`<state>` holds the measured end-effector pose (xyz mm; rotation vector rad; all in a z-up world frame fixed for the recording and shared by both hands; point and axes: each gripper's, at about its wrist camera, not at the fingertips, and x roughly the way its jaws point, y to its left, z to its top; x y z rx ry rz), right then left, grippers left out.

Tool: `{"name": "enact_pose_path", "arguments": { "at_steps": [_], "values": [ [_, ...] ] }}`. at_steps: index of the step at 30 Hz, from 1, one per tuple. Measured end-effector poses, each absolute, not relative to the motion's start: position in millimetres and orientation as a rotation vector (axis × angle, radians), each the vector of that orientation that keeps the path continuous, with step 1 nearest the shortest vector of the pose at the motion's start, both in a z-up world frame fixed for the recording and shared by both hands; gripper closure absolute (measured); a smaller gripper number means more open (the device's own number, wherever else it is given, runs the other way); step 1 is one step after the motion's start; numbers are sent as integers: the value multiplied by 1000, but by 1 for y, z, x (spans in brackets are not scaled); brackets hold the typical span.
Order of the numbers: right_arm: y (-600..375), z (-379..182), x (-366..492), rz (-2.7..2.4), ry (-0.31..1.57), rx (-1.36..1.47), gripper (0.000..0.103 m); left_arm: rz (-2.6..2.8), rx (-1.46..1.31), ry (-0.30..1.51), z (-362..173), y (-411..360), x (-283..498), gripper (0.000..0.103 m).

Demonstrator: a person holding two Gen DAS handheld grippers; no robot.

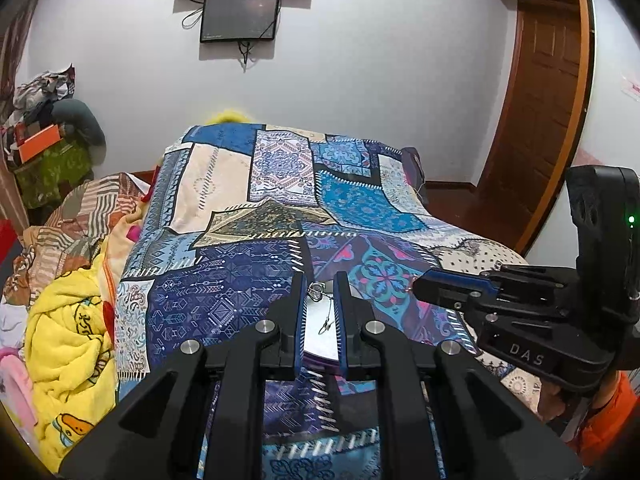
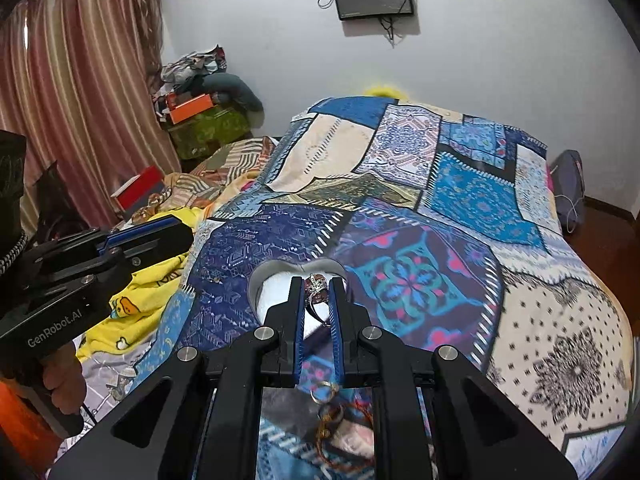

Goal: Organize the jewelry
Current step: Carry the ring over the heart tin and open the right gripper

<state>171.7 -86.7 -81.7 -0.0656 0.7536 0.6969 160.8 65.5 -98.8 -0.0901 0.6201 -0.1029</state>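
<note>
In the right wrist view my right gripper is shut on a silver ring with a reddish stone, held just above a white heart-shaped jewelry box on the patterned bedspread. More jewelry, rings and a red-gold chain, lies below the fingers. In the left wrist view my left gripper hovers over a white box; a small silver heart pendant with a thin chain sits between its fingers, jaws narrowly apart. The right gripper shows there, the left one in the right wrist view.
The blue patchwork bedspread covers the bed. A yellow blanket and striped bedding lie at the left. Boxes and clothes are stacked in the corner by a curtain. A wooden door stands at the right.
</note>
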Motion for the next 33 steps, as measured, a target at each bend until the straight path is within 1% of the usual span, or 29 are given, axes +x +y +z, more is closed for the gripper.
{"name": "enact_pose_path", "arguments": {
  "at_steps": [8, 17, 25, 33],
  "values": [
    [-65, -95, 187, 712, 778, -110, 93, -123, -121, 681, -119, 76, 186, 91],
    [-58, -119, 204, 720, 868, -106, 93, -158, -145, 761, -146, 77, 206, 91],
    [-66, -123, 201, 692, 878, -125, 93, -162, -108, 812, -164, 66, 217, 91],
    [-75, -118, 194, 677, 874, -147, 92, -147, -44, 820, -167, 54, 217, 90]
  ]
}}
